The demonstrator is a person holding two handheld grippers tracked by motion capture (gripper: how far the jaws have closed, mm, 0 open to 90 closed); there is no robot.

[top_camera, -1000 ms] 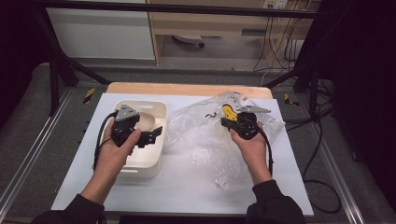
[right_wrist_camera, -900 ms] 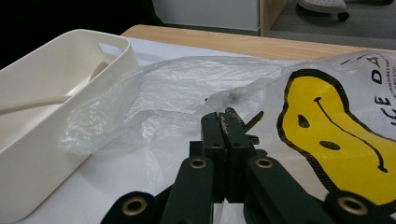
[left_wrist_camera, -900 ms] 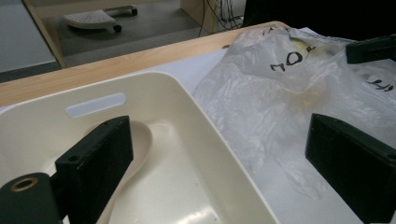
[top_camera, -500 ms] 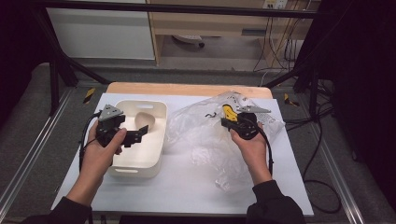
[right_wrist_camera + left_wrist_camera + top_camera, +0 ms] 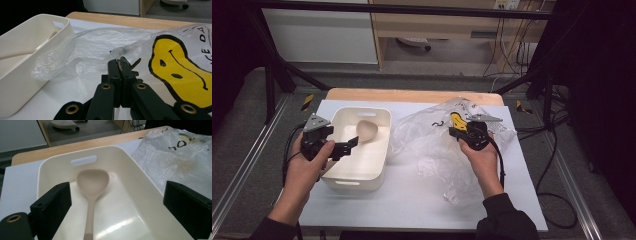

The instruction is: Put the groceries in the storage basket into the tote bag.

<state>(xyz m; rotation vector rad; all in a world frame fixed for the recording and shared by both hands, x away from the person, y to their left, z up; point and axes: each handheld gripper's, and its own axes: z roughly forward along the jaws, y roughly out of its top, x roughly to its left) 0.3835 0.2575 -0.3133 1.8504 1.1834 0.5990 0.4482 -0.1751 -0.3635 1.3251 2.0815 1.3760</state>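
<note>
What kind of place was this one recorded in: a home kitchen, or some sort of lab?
Most likely a lab or workshop data-collection station, not a kitchen. The table stands inside a dark metal frame, loose cables trail over the grey floor, and only a cream bin and a plastic bag are laid out.

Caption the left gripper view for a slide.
Open left gripper above a cream plastic bin holding a beige spoon.

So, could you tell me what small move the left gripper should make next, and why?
Probably ease the left gripper forward and down over the spoon handle. Its jaws stand wide open with the handle lying between them in the tub, not yet touched. The right gripper is shut on the bag, so it looks occupied; the left is free to grasp.
</note>
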